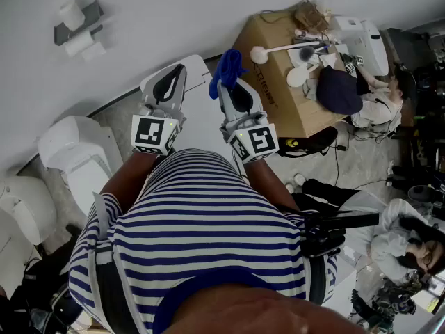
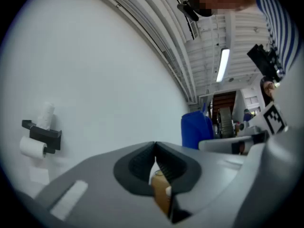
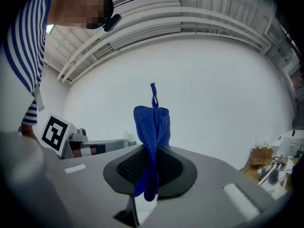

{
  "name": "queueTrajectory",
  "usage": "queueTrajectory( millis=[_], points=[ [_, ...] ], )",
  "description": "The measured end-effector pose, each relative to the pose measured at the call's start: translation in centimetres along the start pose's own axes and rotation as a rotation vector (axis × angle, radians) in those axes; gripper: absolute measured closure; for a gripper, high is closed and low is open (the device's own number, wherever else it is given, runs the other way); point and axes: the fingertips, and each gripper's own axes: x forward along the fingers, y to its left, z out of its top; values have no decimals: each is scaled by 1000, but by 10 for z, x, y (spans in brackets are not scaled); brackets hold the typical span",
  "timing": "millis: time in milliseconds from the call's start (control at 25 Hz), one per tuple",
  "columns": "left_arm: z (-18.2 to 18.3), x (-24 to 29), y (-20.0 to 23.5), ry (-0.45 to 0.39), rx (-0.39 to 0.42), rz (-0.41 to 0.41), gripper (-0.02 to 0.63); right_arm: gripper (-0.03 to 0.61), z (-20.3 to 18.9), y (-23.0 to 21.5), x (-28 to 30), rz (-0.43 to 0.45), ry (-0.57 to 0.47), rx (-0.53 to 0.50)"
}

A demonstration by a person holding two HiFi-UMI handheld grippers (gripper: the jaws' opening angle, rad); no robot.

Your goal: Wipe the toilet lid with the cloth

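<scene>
One blue cloth (image 3: 152,122), pinched mid-length between the clenched jaws of the right gripper (image 3: 154,148); stands bunched above them, dangles a short tail below. Rides in the air before the white wall (image 1: 139,12), touching no lid. Left gripper (image 2: 155,144) just beside, jaws pressed together on nothing.

Likely trouble: scraping the lid with bare jaw tips, owing to so narrow a wad; or dragging across smooth plastic and tugging the cloth loose from so thin a grip. Also possible: smearing rather than wiping, with little fabric spread flat.

Directly beneath both grippers, a white slab (image 1: 200,113), perhaps the lid, not certain. Lower left, a white toilet (image 1: 76,152) on grey floor, lid apparently down. Paper-roll holder (image 1: 76,28) on the wall. Rightward, a cardboard box (image 1: 278,68) heaped with tools, people seated beyond.
</scene>
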Motion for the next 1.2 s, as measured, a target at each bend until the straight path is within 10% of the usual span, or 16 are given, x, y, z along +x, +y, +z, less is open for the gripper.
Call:
queueTrajectory(
  millis=[800, 1200],
  points=[
    [-43, 9, 30, 66, -60, 42, 611, 528, -40, -8, 26, 13, 85, 37],
    [-183, 56, 113, 232, -152, 109, 611, 528, -162, -44, 128, 0, 269, 60]
  ],
)
